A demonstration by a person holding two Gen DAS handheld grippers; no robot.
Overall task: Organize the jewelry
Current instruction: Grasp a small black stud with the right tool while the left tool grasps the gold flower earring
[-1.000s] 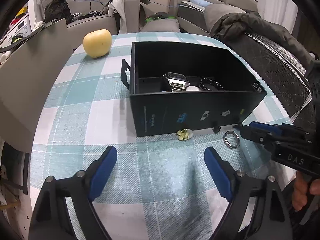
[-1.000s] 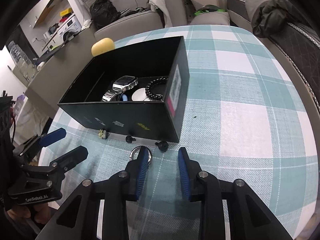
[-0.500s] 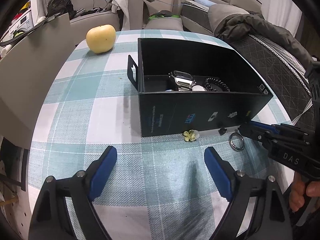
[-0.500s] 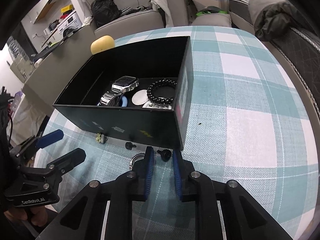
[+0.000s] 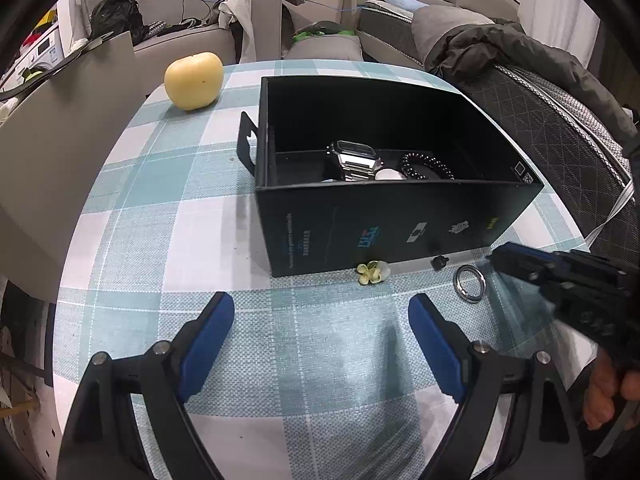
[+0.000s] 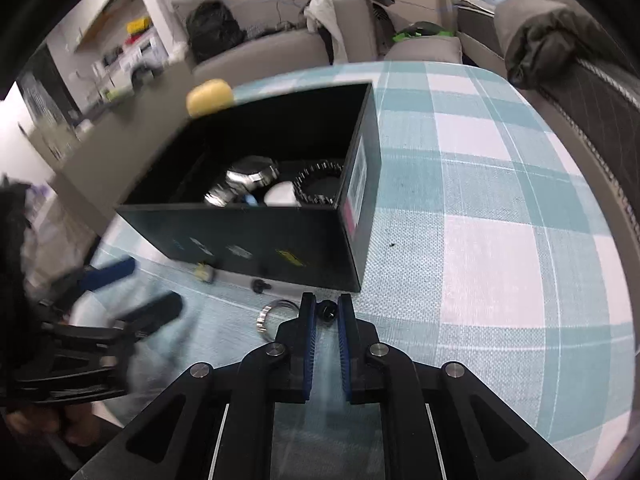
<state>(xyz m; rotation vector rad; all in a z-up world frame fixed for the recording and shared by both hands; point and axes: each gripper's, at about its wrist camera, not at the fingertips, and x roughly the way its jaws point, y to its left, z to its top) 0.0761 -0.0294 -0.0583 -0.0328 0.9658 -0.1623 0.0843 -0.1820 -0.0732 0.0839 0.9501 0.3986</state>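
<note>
My right hand-held gripper has narrowed around the black stud, nearly grasping; left hand-held gripper stays released.

1. The left gripper is hovering low over the surface, its blue-padded fingers spread wide.
2. The right gripper is sitting low, jaws nearly closed with a narrow gap showing.
</note>
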